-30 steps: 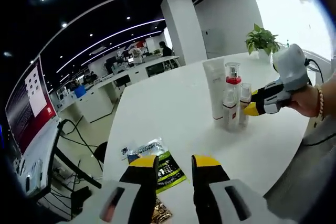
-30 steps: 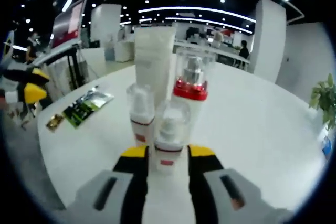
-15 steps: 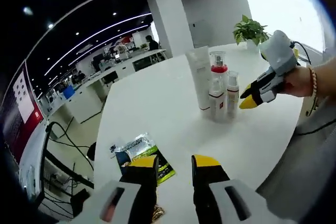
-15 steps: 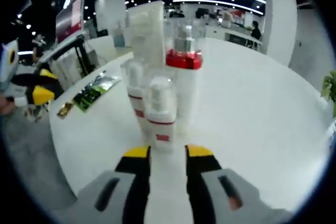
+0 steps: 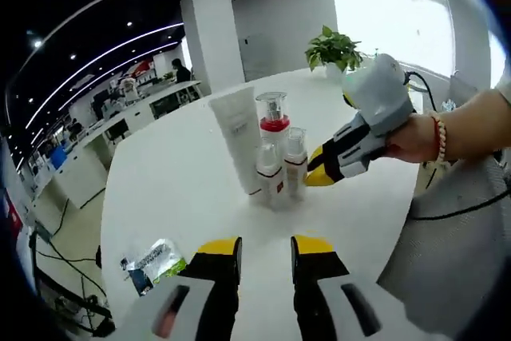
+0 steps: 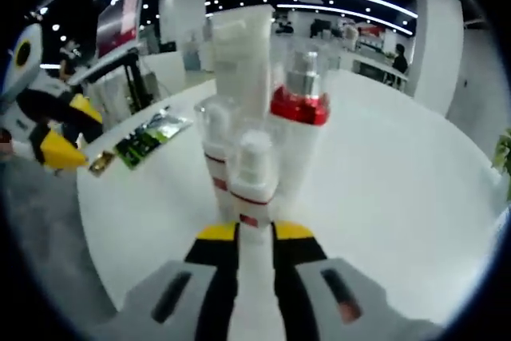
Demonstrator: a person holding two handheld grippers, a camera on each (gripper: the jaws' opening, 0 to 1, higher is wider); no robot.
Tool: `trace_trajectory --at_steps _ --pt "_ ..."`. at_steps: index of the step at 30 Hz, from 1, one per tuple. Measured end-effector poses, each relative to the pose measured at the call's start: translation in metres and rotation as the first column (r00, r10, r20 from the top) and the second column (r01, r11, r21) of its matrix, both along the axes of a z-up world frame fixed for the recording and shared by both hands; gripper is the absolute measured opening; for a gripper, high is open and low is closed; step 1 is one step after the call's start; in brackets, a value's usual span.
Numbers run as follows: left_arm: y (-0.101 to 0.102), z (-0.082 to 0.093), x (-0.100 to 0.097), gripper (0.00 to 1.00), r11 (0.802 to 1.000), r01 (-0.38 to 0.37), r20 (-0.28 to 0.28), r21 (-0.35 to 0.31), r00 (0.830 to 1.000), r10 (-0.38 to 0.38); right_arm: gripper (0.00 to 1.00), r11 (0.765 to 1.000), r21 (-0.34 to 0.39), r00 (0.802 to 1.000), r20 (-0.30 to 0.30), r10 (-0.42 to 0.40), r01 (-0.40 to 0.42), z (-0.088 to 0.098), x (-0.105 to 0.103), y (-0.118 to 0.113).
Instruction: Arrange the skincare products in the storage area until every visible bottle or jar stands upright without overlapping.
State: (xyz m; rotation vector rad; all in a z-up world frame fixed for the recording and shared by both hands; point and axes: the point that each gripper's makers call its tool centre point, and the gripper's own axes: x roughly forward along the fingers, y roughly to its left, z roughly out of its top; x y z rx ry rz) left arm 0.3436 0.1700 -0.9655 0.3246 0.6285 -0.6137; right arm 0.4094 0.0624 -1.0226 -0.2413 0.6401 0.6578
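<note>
The round white table stands in an open-plan office. The left gripper hovers released above its near edge. Green foil sachets lie near that edge. Mid-table, four upright products cluster: two small clear-capped pump bottles, a red-collared pump bottle, and a white squeeze tube. The right gripper grasps the nearest pump bottle's base. The left gripper view adds a potted plant beyond.

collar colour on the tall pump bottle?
Red, on the tall pump bottle; clearest in the right gripper view.
</note>
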Motion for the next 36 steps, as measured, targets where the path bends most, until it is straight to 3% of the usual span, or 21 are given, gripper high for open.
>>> trace_trajectory --at_steps 5,10,17,36 --pt "-0.028 -0.019 0.02 0.25 0.996 0.094 -0.056 0.013 0.994 -0.093 0.14 1.0 0.007 1.0 -0.001 -0.008 0.008 -0.001 0.001 0.002" --pt "-0.036 -0.035 0.043 0.25 0.995 0.093 -0.08 0.03 0.993 -0.09 0.13 1.0 0.015 1.0 0.002 -0.021 0.021 -0.002 0.002 0.003" --pt "-0.044 -0.043 0.061 0.25 0.996 0.092 -0.104 -0.009 0.99 -0.093 0.13 0.998 0.045 0.999 -0.001 -0.048 0.048 -0.001 0.005 0.003" --pt "-0.062 -0.053 0.074 0.23 0.988 0.151 -0.098 -0.025 0.983 -0.152 0.12 0.999 0.02 0.999 0.019 -0.046 0.046 -0.004 0.007 0.002"
